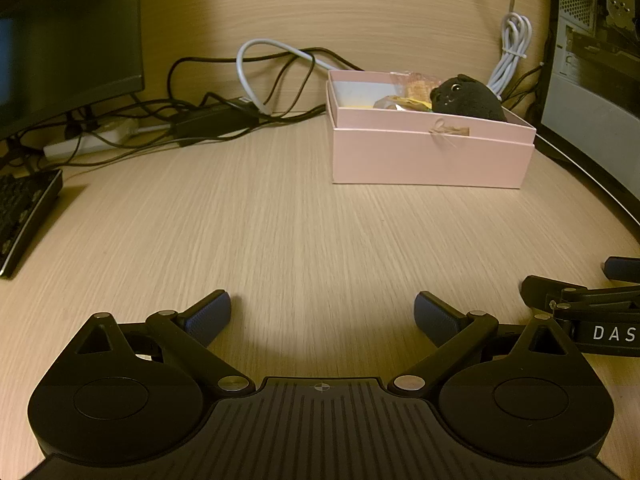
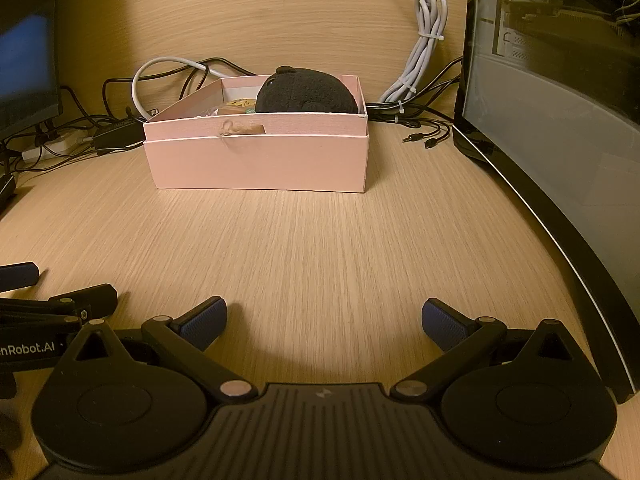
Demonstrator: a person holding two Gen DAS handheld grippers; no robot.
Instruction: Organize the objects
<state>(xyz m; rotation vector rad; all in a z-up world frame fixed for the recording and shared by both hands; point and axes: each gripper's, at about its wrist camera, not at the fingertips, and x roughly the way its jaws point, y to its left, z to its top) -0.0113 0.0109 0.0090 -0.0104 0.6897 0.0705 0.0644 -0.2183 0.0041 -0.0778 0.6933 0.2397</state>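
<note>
1. Pink box (image 1: 432, 156) stands on the far right part of the wooden surface (image 1: 280, 232), open at the top; in the right wrist view it (image 2: 256, 164) sits far and centre.
2. Far left, a monitor (image 1: 68, 36) rises above a keyboard (image 1: 24, 216), with a tangle of cables (image 1: 224, 116) running right toward the box.
3. Left tool (image 1: 322, 316) hovers near over bare surface, fingers spread wide and empty.
4. Inside the box a black plush toy (image 1: 468, 98) fills the right end, with wrapped snacks (image 1: 412, 92) beside it on the left.
5. Right tool (image 2: 324, 322) sits just right of the left one, fingers likewise spread, gripping nothing.
6. Far right stands a computer case (image 2: 560, 100), a bundled white cable (image 2: 424, 56) just to its left.
</note>
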